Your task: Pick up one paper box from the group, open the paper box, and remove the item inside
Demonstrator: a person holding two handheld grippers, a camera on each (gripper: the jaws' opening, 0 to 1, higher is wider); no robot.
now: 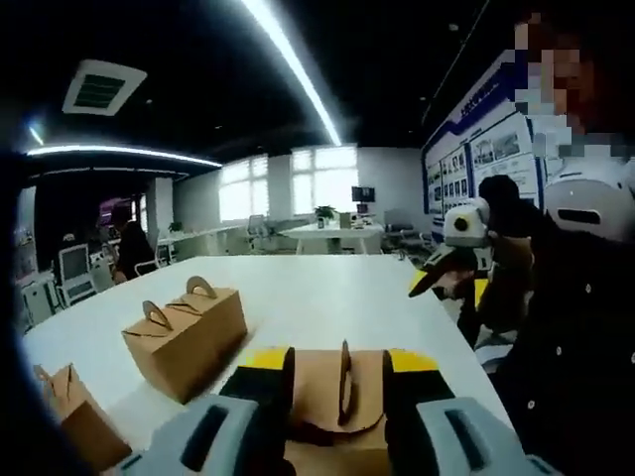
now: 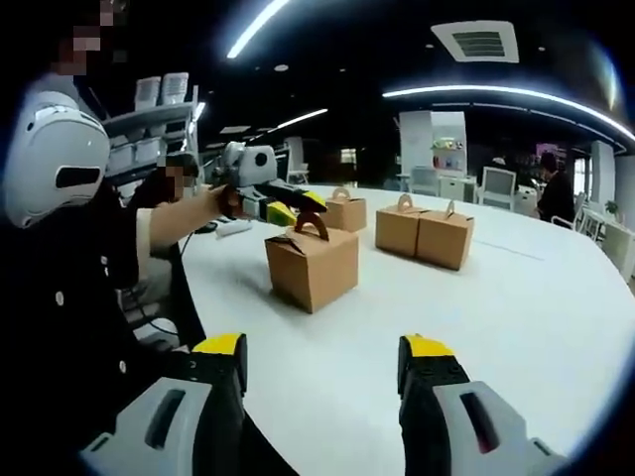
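**Left gripper closed on a paper box over the white counter**

In the left gripper view, the left gripper point(image 1: 337, 397) rises from the bottom centre, its yellow-tipped jaws pressed against the two sides of a brown paper box point(image 1: 337, 412) with an upright handle; the box's lower part is cut off by the frame edge. To the left of it on the white counter point(image 1: 327, 297) stands a second box point(image 1: 187, 339) with two looped handles, and a third box point(image 1: 74, 416) sits at the lower left, partly cut off. At the right of the frame the right gripper point(image 1: 429, 283) shows, small and dark against the person's black clothing point(image 1: 566, 347); how its jaws stand is hard to make out here.

In the right gripper view, the right gripper point(image 2: 319, 372) has its jaws spread apart with nothing between them, bare counter beyond. The held box point(image 2: 313, 263) appears at centre, the left gripper reaching it from the upper left. Behind it, three more boxes point(image 2: 425, 233) stand on the counter, two of them touching.

A wall board point(image 1: 486, 149) at upper right of the left gripper view carries writing too blurred to read. Chairs, desks and a seated person point(image 1: 129, 248) fill the far room.
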